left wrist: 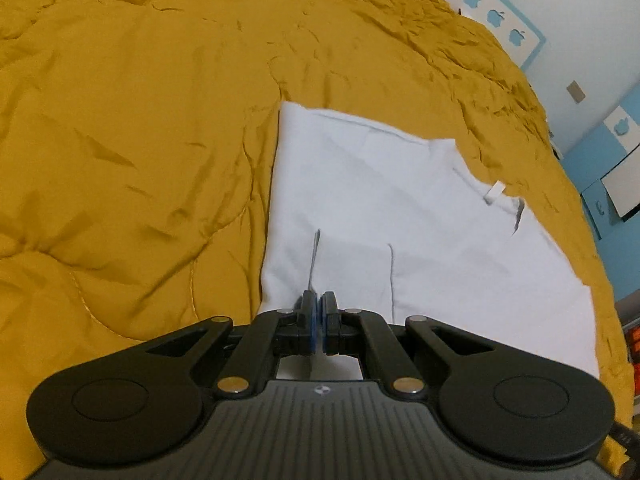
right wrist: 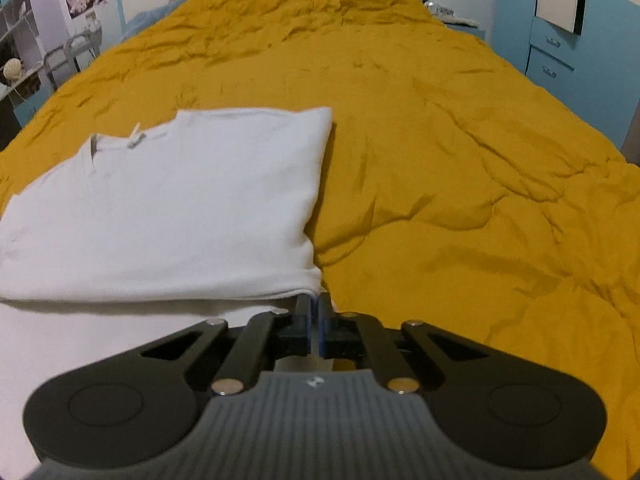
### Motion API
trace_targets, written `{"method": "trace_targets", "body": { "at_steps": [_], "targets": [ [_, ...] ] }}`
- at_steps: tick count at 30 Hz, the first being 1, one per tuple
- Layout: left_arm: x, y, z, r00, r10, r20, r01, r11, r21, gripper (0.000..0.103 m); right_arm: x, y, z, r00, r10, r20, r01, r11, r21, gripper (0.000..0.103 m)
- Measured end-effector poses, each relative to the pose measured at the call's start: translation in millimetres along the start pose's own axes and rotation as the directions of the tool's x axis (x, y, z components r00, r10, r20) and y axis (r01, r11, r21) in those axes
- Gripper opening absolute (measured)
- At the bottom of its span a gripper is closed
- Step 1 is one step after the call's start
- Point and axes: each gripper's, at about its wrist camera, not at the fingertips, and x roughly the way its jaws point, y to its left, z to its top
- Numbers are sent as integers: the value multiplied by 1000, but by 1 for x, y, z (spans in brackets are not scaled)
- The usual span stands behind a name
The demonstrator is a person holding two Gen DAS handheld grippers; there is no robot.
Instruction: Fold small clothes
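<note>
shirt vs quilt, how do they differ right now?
Colour: the shirt is plain white; the quilt is mustard yellow.
Extent: the shirt covers one patch; the quilt spreads across the whole bed beneath it.
Surface: the shirt lies folded, fairly smooth, with straight edges; the quilt is creased all over.
Shared: both are soft fabric lying flat.

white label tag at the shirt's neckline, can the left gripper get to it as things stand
Probably yes. The left gripper is shut low over the white shirt, and only flat cloth lies between it and the label tag. Its jaws would have to open first.
</note>
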Motion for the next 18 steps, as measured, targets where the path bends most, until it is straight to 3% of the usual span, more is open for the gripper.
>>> {"method": "trace_targets", "body": {
  "at_steps": [5,8,14,15,17,18],
  "targets": [
    [0,-11,3,1000,15,5,-16,998,60,3,-7,3,-1,1000,-12,-13,11,1000,-24,0],
    [1,-1,3,1000,0,2,0,998,64,3,-8,-2,-4,996,-83,-39,82,996,-31,0],
    [1,0,0,1000,-1,10,0,995,100,3,-30,-7,6,1000,-12,14,12,1000,-14,1],
    [0,-1,0,1000,1,13,-2,994,106,3,-31,-5,11,1000,10,29,-10,1000,-6,3],
    [-1,-1,-1,1000,1,16,-3,994,108,3,-27,0,23,998,53,37,-53,999,13,24],
    [0,-1,0,1000,-1,15,-1,994,108,3,-23,2,30,997,69,44,-70,997,28,23]
  ]
}}
